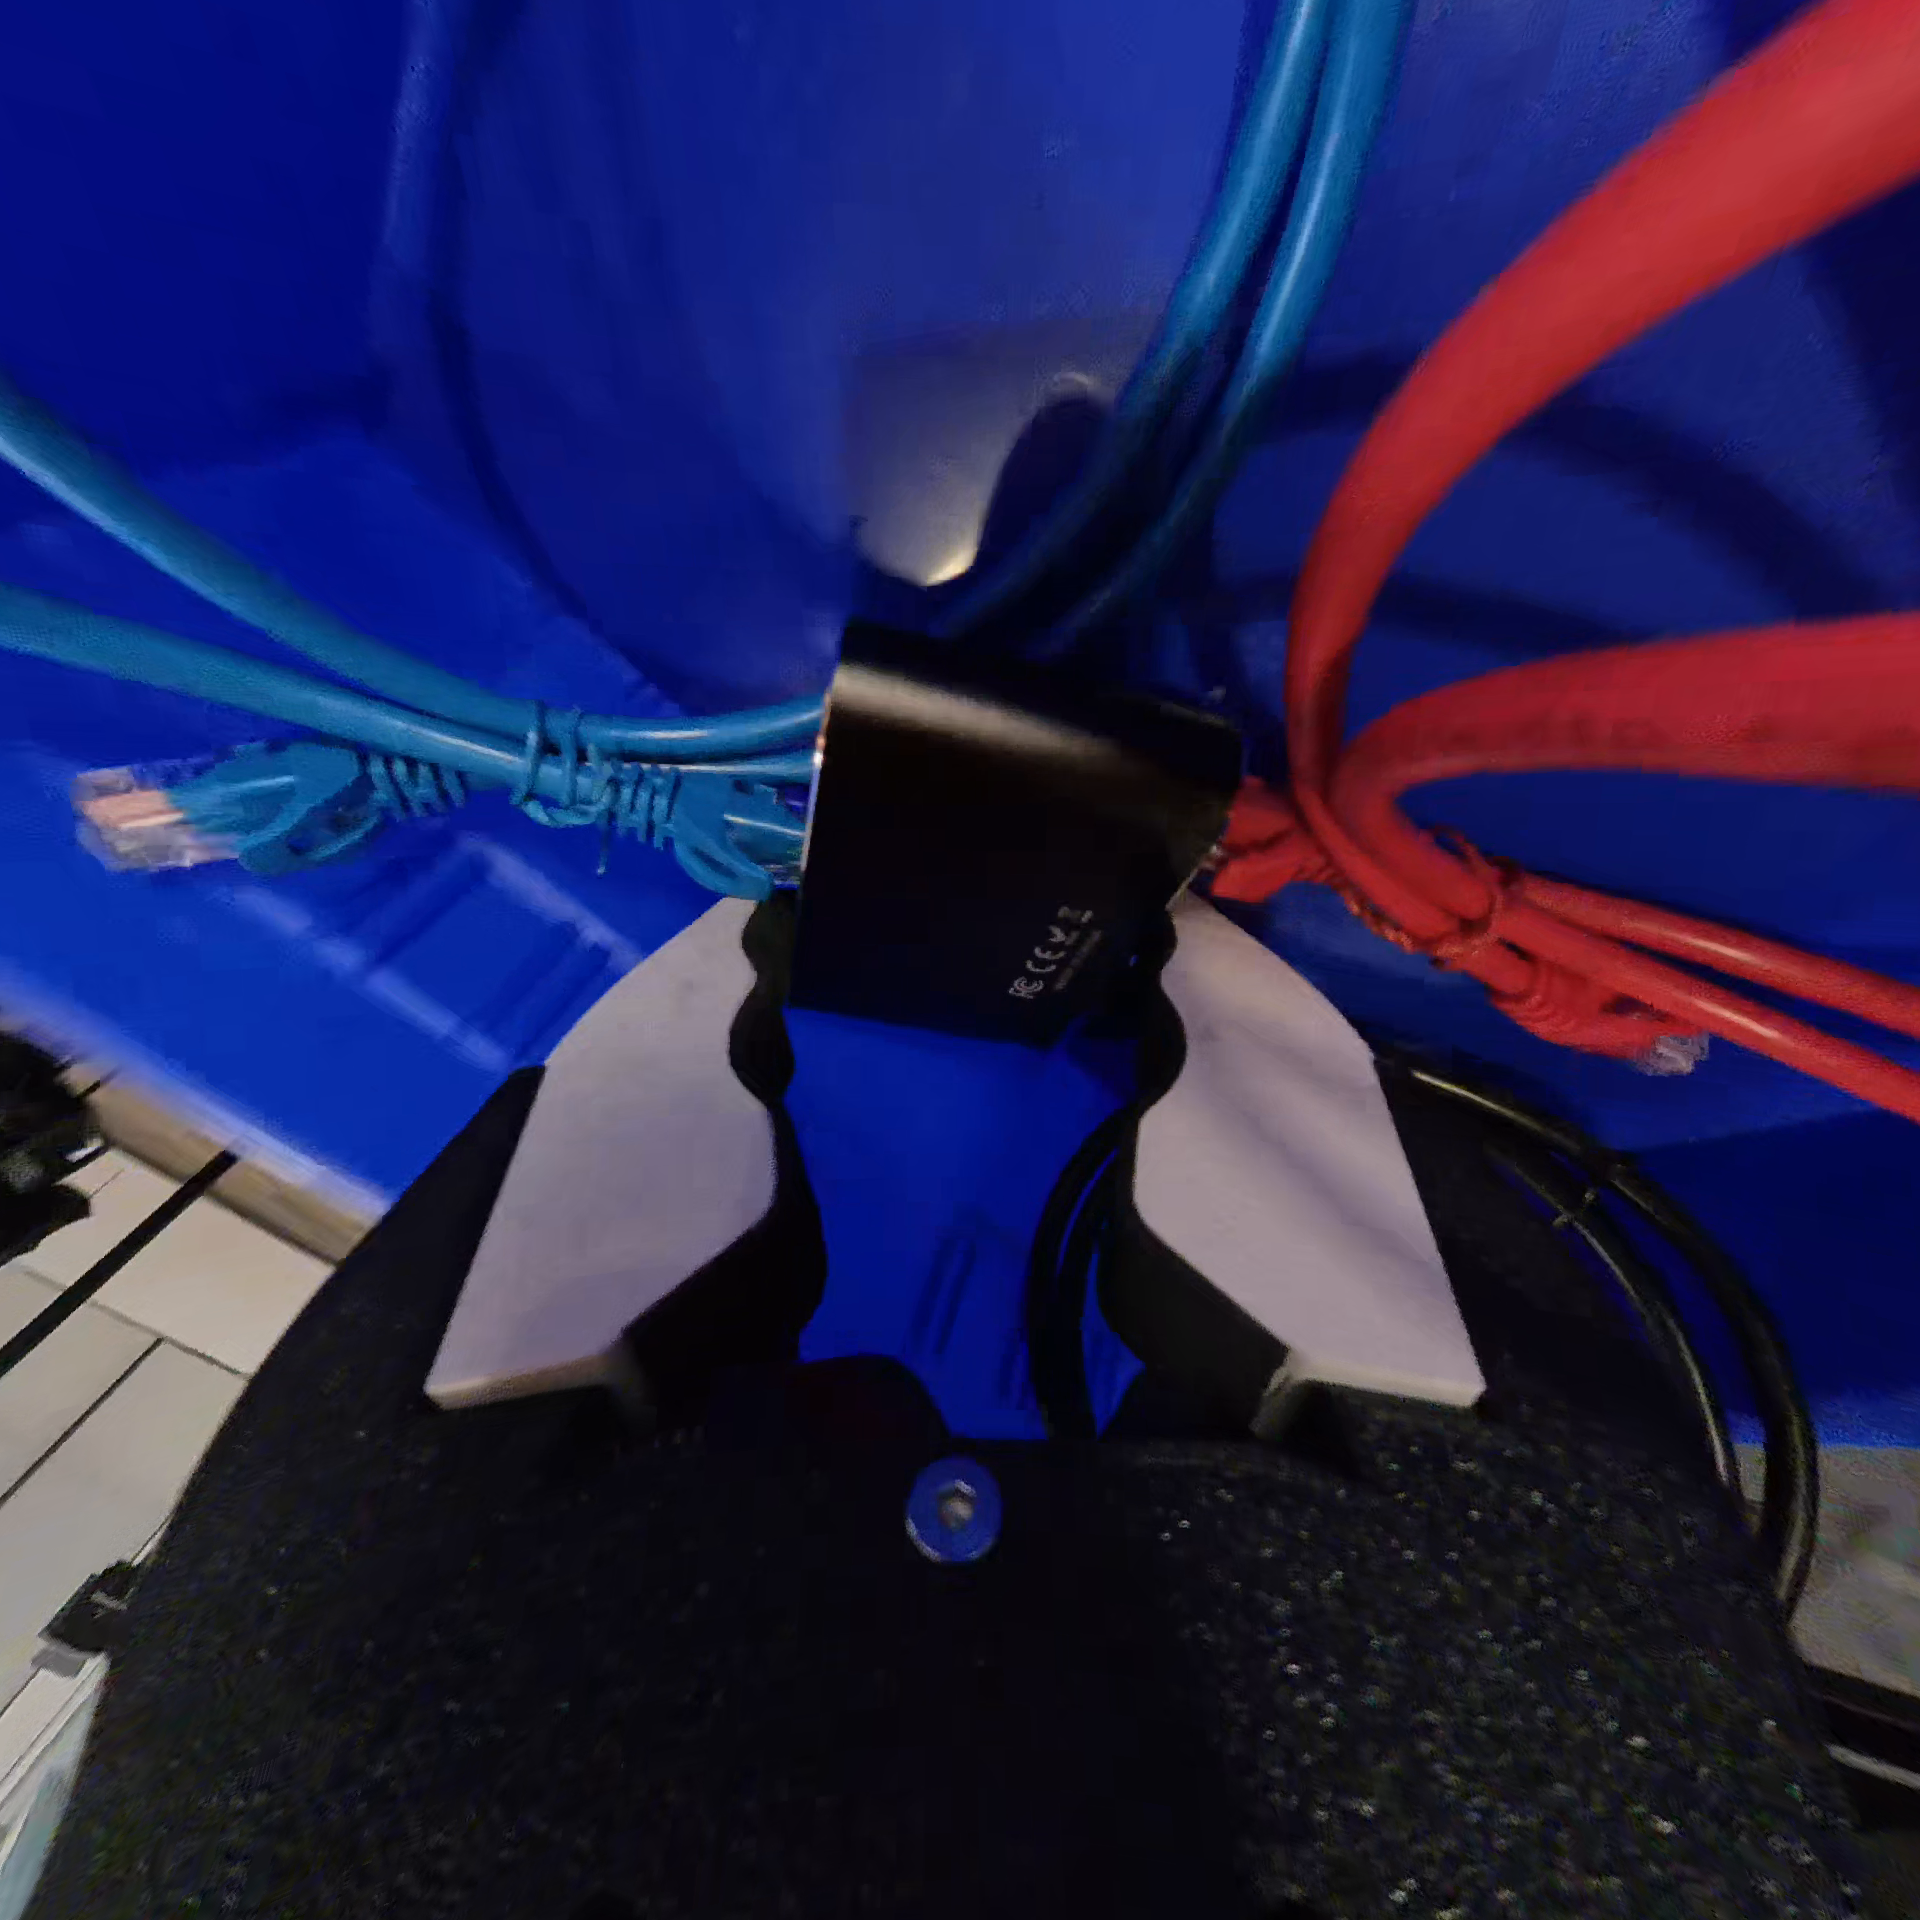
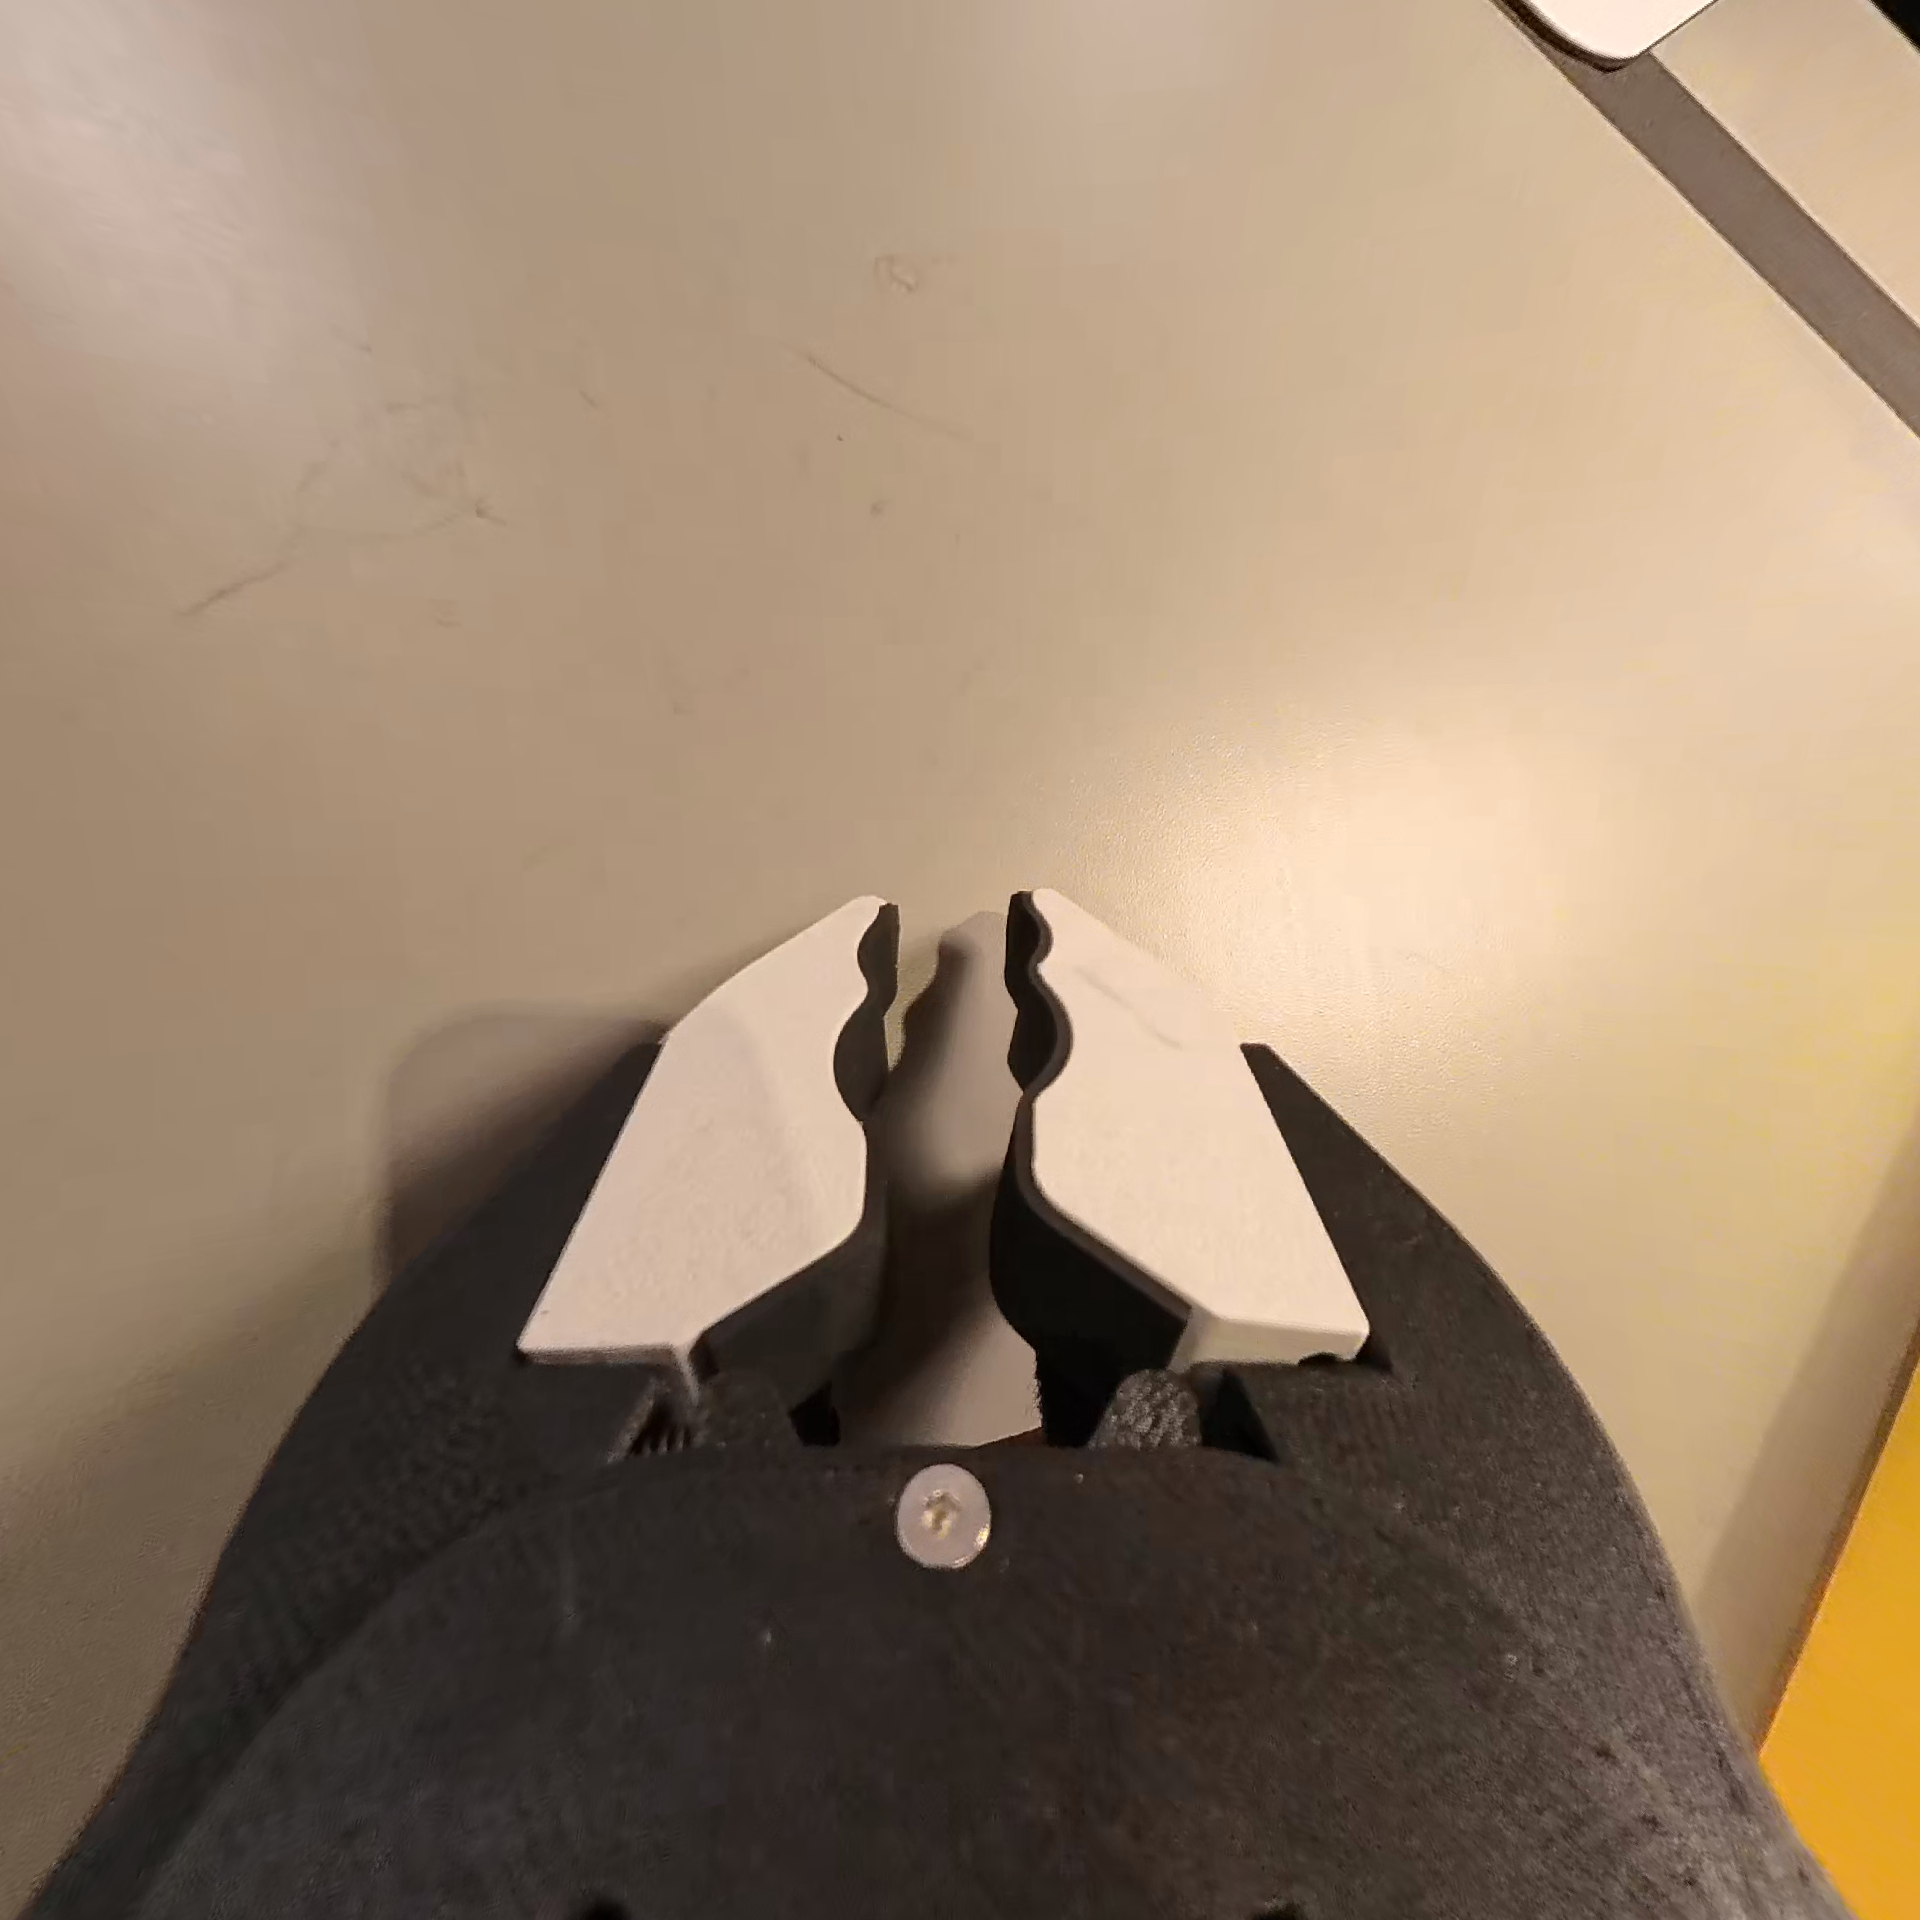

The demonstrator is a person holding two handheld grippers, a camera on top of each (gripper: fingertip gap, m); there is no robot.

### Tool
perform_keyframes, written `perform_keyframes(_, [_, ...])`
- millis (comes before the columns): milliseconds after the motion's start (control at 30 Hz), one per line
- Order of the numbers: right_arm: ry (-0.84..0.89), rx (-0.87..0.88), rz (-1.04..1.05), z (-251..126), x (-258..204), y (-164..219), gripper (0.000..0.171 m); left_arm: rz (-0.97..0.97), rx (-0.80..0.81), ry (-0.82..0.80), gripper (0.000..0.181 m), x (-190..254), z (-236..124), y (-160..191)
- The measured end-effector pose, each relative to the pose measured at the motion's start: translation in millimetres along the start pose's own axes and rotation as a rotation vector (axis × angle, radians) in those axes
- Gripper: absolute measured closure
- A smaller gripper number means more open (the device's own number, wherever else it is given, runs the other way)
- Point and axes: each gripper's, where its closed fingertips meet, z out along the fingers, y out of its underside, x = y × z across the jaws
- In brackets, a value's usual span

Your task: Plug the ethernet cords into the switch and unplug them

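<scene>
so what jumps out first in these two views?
Left wrist view: the left gripper grips a black switch held over a blue backdrop, bundled blue cords on its left and red cords on its right. Right wrist view: the right gripper, slightly parted, holds nothing over a bare beige tabletop.

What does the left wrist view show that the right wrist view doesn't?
Only the left wrist view shows the black switch clamped in the left gripper, with a blue cord on one side, a red cord on the other, and a blue backdrop behind.

Only the right wrist view shows a bare beige table under the right gripper, its jaws slightly apart and holding nothing.

Both show white-fingered jaws on a black body.
</scene>
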Motion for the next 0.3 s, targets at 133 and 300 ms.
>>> perform_keyframes(133, [-0.007,0.0,-0.001,0,-1,0,0.151,-0.049,0.077,-0.191,0.116,-23,-61,5])
perform_keyframes(300, [-0.014,0.004,-0.011,0,-2,-1,0.152,-0.078,0.286,-0.436,0.116,-30,-201,-10])
